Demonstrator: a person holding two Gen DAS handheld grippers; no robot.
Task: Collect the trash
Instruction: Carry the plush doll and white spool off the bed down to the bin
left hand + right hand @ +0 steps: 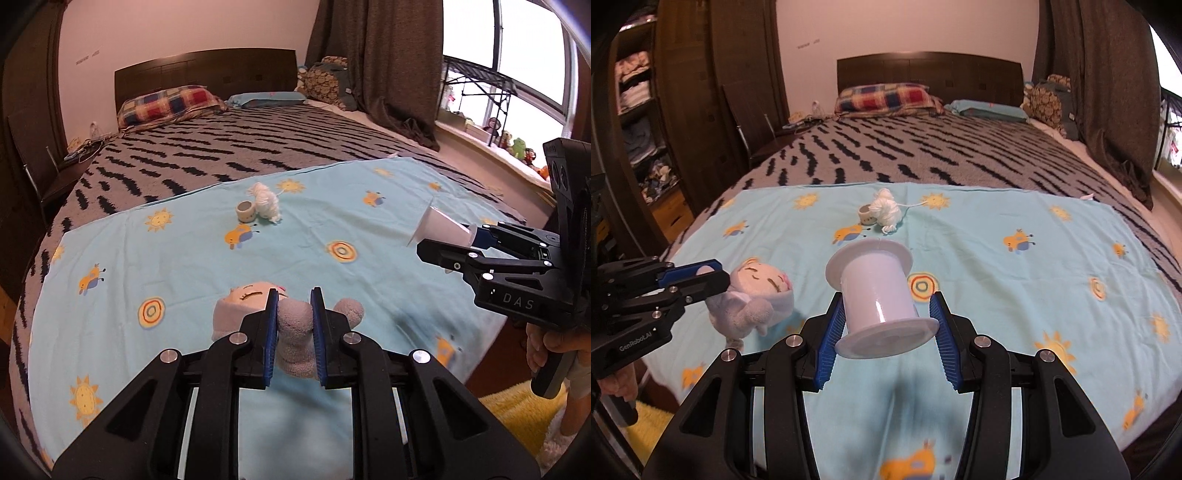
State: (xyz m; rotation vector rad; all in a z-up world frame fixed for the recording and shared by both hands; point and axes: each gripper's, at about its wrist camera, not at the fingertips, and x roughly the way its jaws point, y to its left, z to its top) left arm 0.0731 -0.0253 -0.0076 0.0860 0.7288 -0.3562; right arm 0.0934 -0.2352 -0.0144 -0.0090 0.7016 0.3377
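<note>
The left gripper (294,325) pinches a soft, squashy plush toy (291,332) by one limb; the right gripper (886,325) clamps a light, stiff, slippery spool (877,291) by its lower flange, likely to tilt.

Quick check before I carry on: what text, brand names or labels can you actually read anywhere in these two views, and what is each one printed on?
"DAS": on the black body of the right gripper, seen from the left wrist view.
"GenRobot.AI": on the black body of the left gripper, seen from the right wrist view.
Small dark marks on the pink wall above the headboard: too small to read.
Nothing readable on the white spool or the plush toy.
</note>
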